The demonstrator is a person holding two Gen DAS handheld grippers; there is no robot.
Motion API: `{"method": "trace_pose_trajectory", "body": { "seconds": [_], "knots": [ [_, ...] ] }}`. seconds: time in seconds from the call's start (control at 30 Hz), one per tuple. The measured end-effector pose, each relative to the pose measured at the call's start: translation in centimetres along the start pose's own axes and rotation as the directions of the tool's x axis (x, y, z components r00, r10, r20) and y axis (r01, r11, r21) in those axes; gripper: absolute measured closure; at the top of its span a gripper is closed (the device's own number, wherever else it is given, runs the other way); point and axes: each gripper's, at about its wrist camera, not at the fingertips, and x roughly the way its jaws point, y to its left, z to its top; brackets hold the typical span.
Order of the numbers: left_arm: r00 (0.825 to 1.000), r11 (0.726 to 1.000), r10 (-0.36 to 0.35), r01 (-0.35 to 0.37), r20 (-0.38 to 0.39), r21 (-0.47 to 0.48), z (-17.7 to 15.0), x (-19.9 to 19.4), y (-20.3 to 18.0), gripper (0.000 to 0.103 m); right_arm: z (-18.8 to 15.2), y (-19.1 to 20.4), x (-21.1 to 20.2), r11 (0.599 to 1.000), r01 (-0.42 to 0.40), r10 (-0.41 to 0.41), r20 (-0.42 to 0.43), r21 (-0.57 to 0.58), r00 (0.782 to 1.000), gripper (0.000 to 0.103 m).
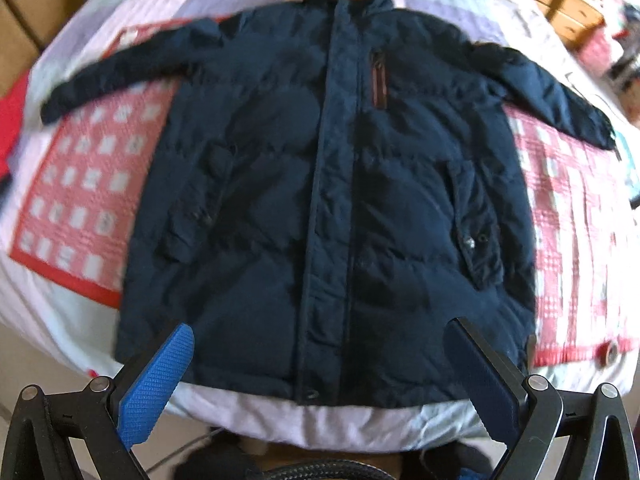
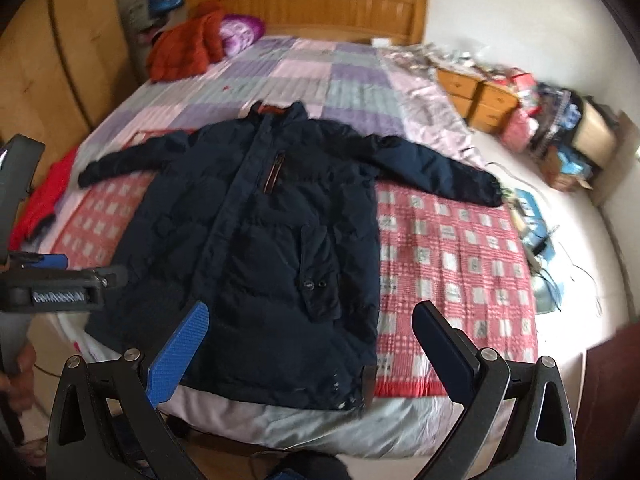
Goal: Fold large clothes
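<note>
Jacket (image 1: 320, 184) spread flat on the bed (image 2: 352, 68), front up, sleeves out.

Left gripper (image 1: 320, 368) and right gripper (image 2: 308, 344) hover over its hem, jaws wide apart, holding nothing; a red checked mat (image 2: 452, 248) lies underneath.

Jacket (image 2: 248, 240) lies flat, front up, on the bed (image 2: 304, 68), collar toward the headboard (image 2: 320, 4), hem at the near edge. Both sleeves spread out sideways. It sits on a mat (image 2: 452, 256) that reaches past it on either side. My left gripper (image 1: 320, 364) hovers over the hem; my right gripper (image 2: 308, 344) over the hem's right corner. Behind the jacket, near the headboard on the left: a heap of clothes (image 2: 184, 46). Nightstand (image 2: 476, 98) right of the bed.
</note>
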Motion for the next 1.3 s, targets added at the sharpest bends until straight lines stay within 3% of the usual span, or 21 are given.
{"method": "trace_pose_trajectory", "body": {
  "seconds": [0.2,0.33,0.4,0.43,0.5,0.6,0.63,0.67,0.77,0.83,0.87,0.93,1.0,1.1,1.17,1.2,1.3],
  "knots": [
    [0.998,0.998,0.058,-0.058,0.040,0.005,0.4,10.5,2.9,0.000,-0.5,-0.7,12.9,0.999,0.020,-0.025,-0.119,-0.036,0.993,0.000],
    [0.998,0.994,0.066,-0.066,0.002,0.083,1.4,19.7,5.3,0.000,-0.6,2.8,22.5,0.999,0.012,-0.016,-0.152,-0.031,0.988,0.000],
    [0.994,0.987,0.106,-0.102,-0.024,0.128,1.0,24.0,7.0,0.000,-1.3,5.4,26.9,0.997,-0.012,-0.001,-0.166,-0.080,0.986,0.000],
    [0.995,0.987,0.094,-0.087,-0.044,0.135,0.7,25.6,8.1,0.000,-1.6,6.3,28.4,0.994,-0.022,0.002,-0.179,-0.108,0.984,0.000],
    [0.996,0.990,-0.083,0.084,-0.015,0.112,0.2,26.5,11.0,0.000,-3.5,7.2,32.3,0.986,-0.037,-0.004,-0.243,-0.164,0.970,0.000],
    [0.994,0.976,-0.093,0.079,0.062,0.201,-1.3,25.2,14.3,0.000,-6.3,2.1,31.6,0.995,-0.044,0.027,-0.182,-0.091,0.983,0.000],
    [0.995,0.972,-0.068,0.048,0.077,0.232,-1.9,24.9,14.8,0.000,-7.0,0.6,31.1,0.995,-0.009,-0.007,-0.170,-0.096,0.985,0.000],
    [0.996,0.969,-0.034,0.011,0.086,0.247,-2.3,24.7,15.4,0.000,-8.0,-1.4,30.6,0.991,0.075,-0.093,-0.175,-0.109,0.980,0.000],
    [0.997,0.994,0.036,-0.044,0.075,0.101,-2.8,23.9,20.2,0.000,-9.8,-7.8,29.8,0.993,0.109,-0.091,-0.257,0.055,0.962,0.000],
    [0.995,0.997,0.071,-0.073,0.065,0.026,-2.8,23.3,21.8,0.000,-10.2,-9.5,28.7,0.978,0.195,-0.169,-0.266,0.075,0.949,0.000],
    [0.993,0.995,0.095,-0.095,0.064,0.002,-2.7,22.8,22.0,0.000,-10.0,-9.1,28.2,0.979,0.196,-0.177,-0.248,0.053,0.953,0.000],
    [0.993,0.998,0.068,-0.069,0.095,0.011,-2.1,21.7,20.7,0.000,-9.1,-6.6,27.6,0.988,0.155,-0.154,-0.195,-0.009,0.969,0.000],
    [0.991,0.997,0.010,-0.020,0.131,0.074,-0.4,21.5,17.5,0.000,-6.8,-2.0,28.1,0.994,0.046,-0.058,-0.128,-0.094,0.990,0.000],
    [0.982,0.991,-0.104,0.089,0.158,0.097,4.9,22.9,12.9,0.000,-0.9,4.6,31.5,0.972,-0.101,0.085,-0.080,-0.214,0.993,0.000],
    [0.975,0.988,-0.137,0.123,0.176,0.089,9.5,24.1,11.0,0.000,3.5,7.4,34.4,0.956,-0.165,0.156,-0.053,-0.242,0.986,0.000],
    [0.972,0.987,-0.147,0.131,0.183,0.095,13.1,25.6,9.7,0.000,6.3,8.4,36.3,0.952,-0.190,0.185,-0.043,-0.239,0.982,0.000],
    [0.979,0.990,-0.089,0.067,0.184,0.124,18.8,29.1,6.8,0.000,12.2,9.8,42.1,0.957,-0.178,0.171,-0.048,-0.230,0.984,0.000]
  ]
}}
